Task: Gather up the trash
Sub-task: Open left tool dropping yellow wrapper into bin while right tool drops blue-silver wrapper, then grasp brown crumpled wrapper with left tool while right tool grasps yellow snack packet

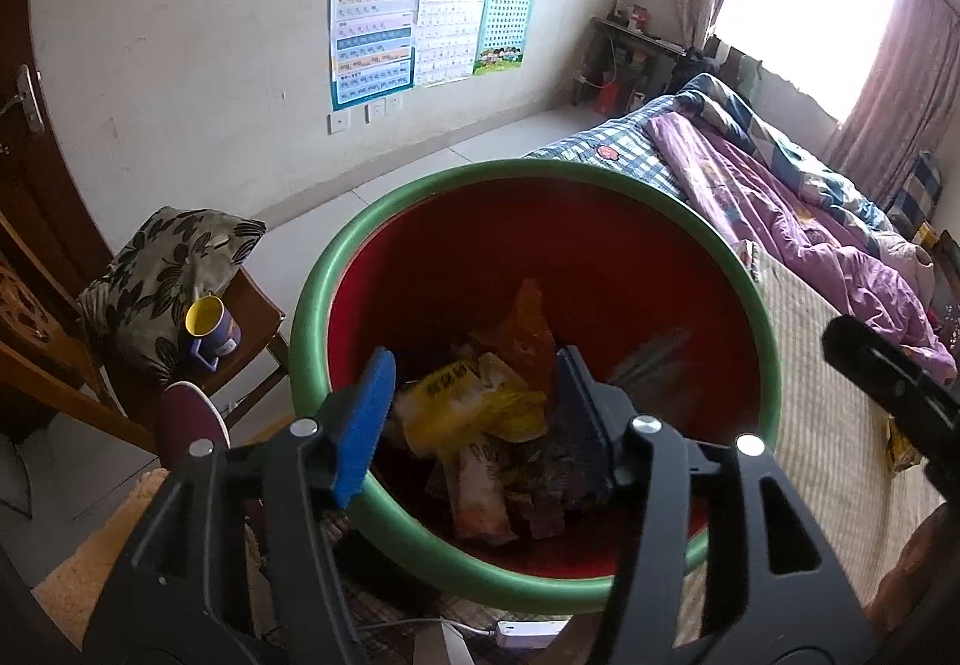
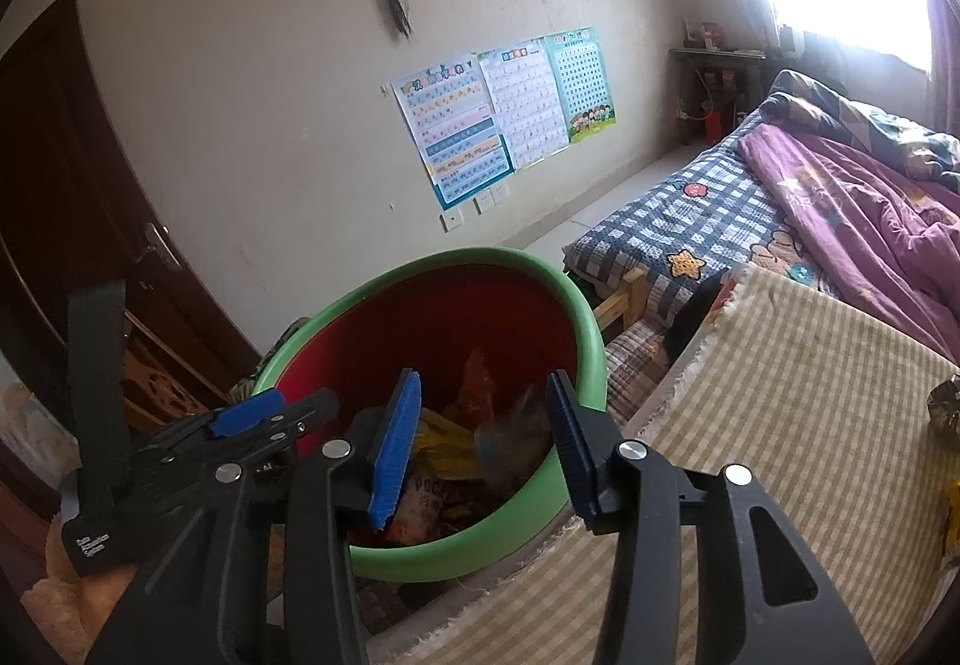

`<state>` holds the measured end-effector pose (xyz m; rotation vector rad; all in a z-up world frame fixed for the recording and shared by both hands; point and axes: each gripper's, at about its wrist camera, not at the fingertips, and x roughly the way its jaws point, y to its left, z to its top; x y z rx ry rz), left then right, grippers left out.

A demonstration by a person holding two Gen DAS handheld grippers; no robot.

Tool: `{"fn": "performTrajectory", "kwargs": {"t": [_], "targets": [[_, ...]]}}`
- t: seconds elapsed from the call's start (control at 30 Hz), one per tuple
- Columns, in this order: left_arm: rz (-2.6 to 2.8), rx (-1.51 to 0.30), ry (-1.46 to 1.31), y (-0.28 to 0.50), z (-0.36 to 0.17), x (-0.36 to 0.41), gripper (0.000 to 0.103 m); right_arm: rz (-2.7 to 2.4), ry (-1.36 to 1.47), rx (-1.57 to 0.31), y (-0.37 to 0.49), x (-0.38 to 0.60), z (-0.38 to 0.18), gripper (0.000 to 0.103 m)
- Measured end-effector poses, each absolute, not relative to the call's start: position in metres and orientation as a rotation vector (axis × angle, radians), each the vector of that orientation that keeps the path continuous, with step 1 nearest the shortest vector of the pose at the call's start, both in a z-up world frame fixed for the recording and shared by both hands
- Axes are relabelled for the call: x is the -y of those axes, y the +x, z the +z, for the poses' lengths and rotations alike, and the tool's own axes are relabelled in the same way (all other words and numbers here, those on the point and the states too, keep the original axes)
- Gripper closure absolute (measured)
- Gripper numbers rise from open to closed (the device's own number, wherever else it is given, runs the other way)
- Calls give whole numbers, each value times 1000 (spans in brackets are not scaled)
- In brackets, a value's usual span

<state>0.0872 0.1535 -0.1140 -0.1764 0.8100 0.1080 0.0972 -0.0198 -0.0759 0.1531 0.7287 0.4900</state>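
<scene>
A red bin with a green rim [image 1: 774, 365] holds several snack wrappers [image 1: 474, 413], yellow, orange and white. My left gripper [image 1: 474, 413] is open and empty, its blue pads straddling the bin's near rim above the wrappers. My right gripper [image 2: 486, 437] is open and empty over the same bin [image 2: 588, 329]. A blurred dark wrapper [image 2: 516, 425] is in the bin between its fingers; it shows as a grey blur in the left wrist view [image 1: 654, 359]. The left gripper's body [image 2: 180, 461] shows at the left of the right wrist view.
A bed [image 2: 810, 383] with a striped mat, plaid sheet and purple quilt lies to the right, with more wrappers [image 2: 945, 407] at its edge. A wooden chair [image 1: 252, 317] with a cushion and a yellow-lined mug [image 1: 213, 329] stands left. A brown door [image 2: 54, 185] is behind.
</scene>
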Motion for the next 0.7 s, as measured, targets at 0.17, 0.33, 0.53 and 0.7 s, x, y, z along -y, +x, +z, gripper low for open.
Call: {"fn": "performTrajectory", "kwargs": {"t": [0.17, 0.33, 0.53, 0.7], "targets": [[122, -804, -166, 85, -113, -150, 46, 408, 156, -693, 84, 54, -70, 52], [125, -791, -129, 81, -109, -138, 46, 153, 190, -673, 75, 139, -75, 49], [87, -753, -79, 74, -92, -108, 46, -156, 255, -735, 58, 243, -98, 48], [11, -744, -28, 68, -82, -69, 41, -183, 312, -775, 48, 270, -120, 48]]}}
